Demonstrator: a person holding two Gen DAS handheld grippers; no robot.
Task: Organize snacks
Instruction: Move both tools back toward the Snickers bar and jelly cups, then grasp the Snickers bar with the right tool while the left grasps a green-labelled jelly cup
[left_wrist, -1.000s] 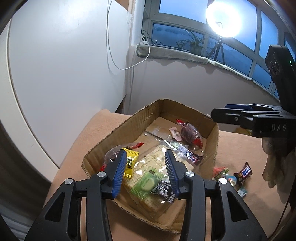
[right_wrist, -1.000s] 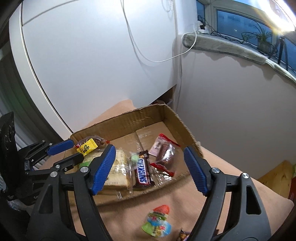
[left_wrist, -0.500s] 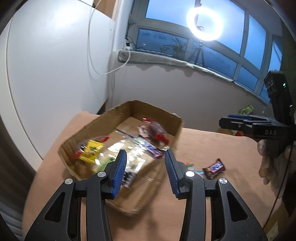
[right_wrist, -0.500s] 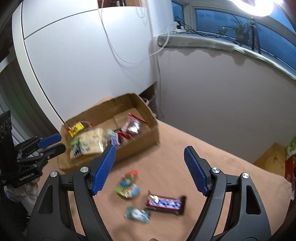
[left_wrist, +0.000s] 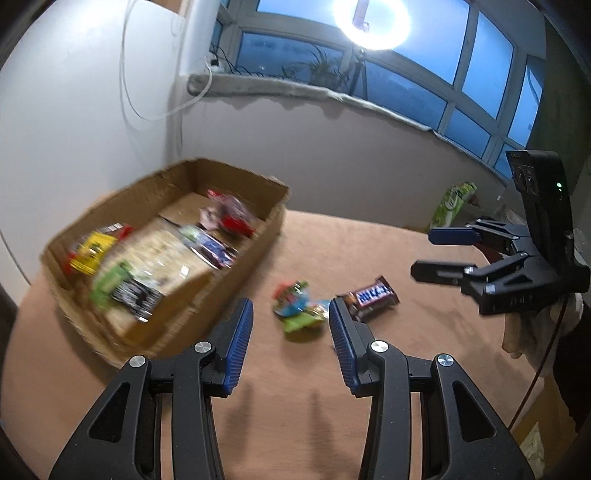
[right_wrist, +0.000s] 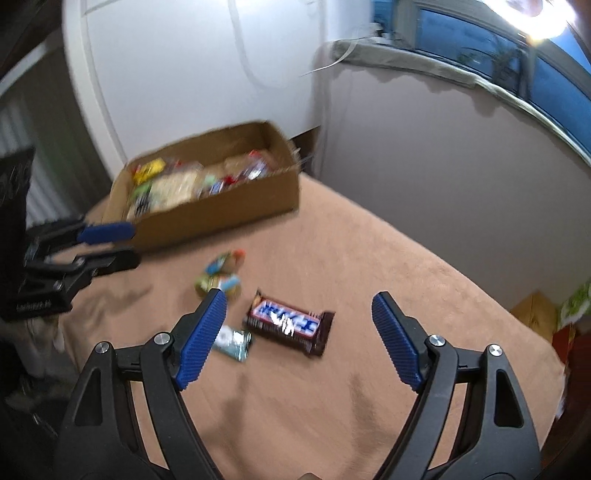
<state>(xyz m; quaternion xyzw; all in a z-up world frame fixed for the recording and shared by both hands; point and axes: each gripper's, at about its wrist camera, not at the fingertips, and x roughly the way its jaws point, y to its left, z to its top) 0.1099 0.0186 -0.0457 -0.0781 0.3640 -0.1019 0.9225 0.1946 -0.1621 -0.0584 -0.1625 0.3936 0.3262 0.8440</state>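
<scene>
A cardboard box (left_wrist: 273, 229) (right_wrist: 221, 218) full of wrapped snacks sits at the back left of the brown cloth (left_wrist: 314, 387). To its right, loose on the cloth, lie a Snickers bar (left_wrist: 373, 297) (right_wrist: 290, 321), a heap of colourful candy packets (left_wrist: 295, 302) (right_wrist: 221, 275) and a small teal packet (right_wrist: 234, 341). My left gripper (left_wrist: 290, 301) (right_wrist: 133, 244) hovers open above the candy heap, holding nothing. My right gripper (right_wrist: 299, 295) (left_wrist: 423, 252) hangs over the Snickers bar with its jaws opening and nothing gripped between them.
A green bag (left_wrist: 452, 206) stands at the far right edge of the cloth, beside a low cardboard carton (right_wrist: 535, 314). A white cabinet and a pale wall under a window sill close off the back. A ring light (left_wrist: 371, 22) glares above.
Both grippers have swung away from over the box to the loose snacks on the cloth. The right gripper's jaws stand a little wider. Nothing was picked up.
</scene>
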